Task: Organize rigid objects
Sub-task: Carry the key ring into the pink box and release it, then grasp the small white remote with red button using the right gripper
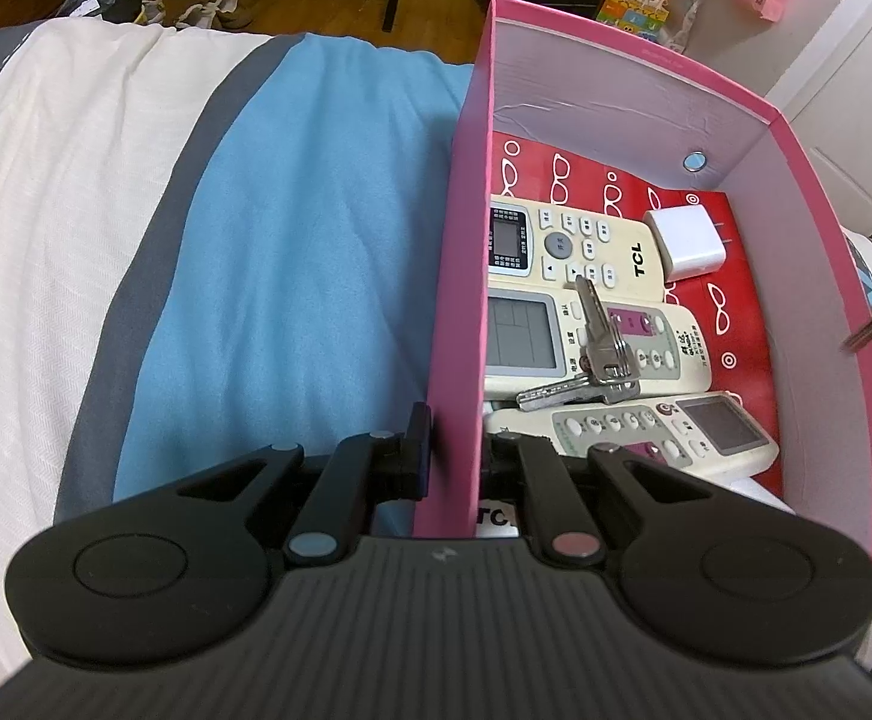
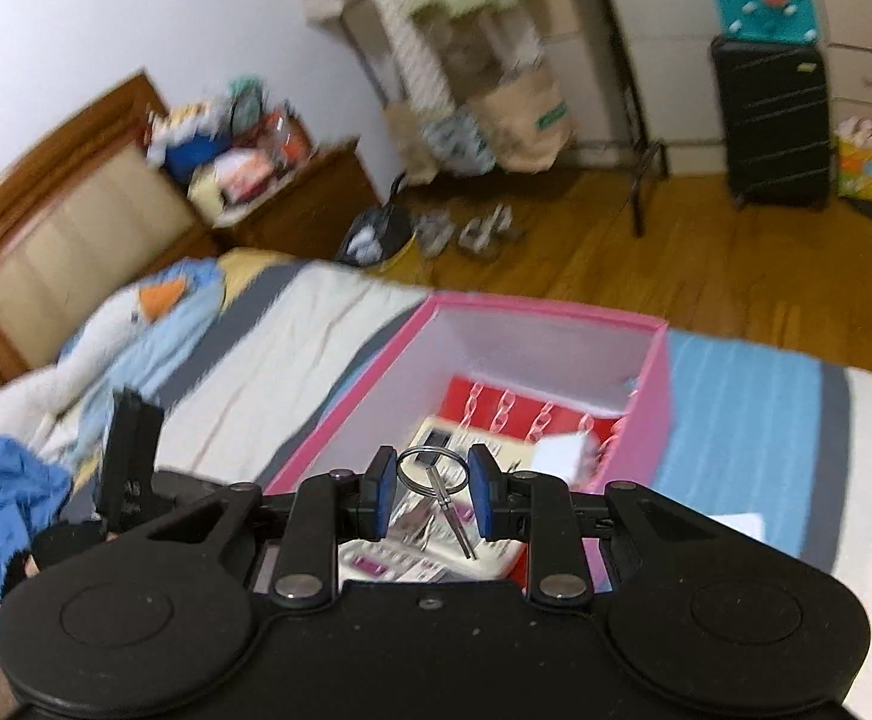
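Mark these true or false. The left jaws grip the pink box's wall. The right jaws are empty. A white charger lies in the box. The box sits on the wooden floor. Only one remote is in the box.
1. True: the left gripper is clamped on the pink box wall.
2. False: the right gripper holds a key ring.
3. True: the white charger lies inside.
4. False: the box sits on the bed cover.
5. False: three remotes show.
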`<state>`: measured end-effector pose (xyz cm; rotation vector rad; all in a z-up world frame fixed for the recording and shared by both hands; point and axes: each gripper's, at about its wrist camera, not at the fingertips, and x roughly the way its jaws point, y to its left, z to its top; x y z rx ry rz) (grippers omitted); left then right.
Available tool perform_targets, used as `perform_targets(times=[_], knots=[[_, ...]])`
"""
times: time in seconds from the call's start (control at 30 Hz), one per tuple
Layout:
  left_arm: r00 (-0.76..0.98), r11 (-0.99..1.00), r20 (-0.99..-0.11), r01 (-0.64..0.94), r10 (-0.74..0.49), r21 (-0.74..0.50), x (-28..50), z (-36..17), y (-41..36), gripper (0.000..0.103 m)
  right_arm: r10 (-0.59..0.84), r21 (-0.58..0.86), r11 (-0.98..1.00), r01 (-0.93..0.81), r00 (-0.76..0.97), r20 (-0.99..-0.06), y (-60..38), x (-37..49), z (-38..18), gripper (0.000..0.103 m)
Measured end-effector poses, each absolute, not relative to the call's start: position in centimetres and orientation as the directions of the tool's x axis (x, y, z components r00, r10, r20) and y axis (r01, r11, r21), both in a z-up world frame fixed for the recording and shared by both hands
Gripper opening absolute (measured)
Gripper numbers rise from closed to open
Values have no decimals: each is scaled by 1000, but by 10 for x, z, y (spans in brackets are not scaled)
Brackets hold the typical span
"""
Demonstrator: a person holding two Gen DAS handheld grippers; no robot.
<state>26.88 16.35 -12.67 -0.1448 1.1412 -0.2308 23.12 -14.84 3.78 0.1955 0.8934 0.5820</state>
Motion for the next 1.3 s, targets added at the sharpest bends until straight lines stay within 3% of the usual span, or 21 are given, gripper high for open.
perform_targets(times=[0.33, 0.53, 0.63, 0.77, 1.13, 1.3], knots=[[398, 964, -878, 109, -267, -243, 269, -127, 166, 9, 495, 341, 841, -420, 345, -797, -102, 271, -11, 30], [402, 963, -875, 112, -269, -244, 269, -128, 167, 9, 522, 392, 837, -382, 344, -781, -102, 300, -29, 33], [399, 961, -874, 108, -277, -256, 270, -129, 169, 10, 548, 432, 829, -354, 361, -755, -106, 305, -25, 46], [397, 960, -874, 110, -280, -257, 270, -129, 169, 10, 559, 441, 827, -349, 418, -716, -123, 296, -4, 47], [382, 960, -881, 104, -280, -260, 273, -133, 169, 10, 440, 311, 893, -325, 489, -753, -212, 252, 14, 55], [382, 963, -884, 103, -268, -248, 273, -134, 166, 10, 318, 99, 901, -422, 490, -811, -226, 231, -16, 58]])
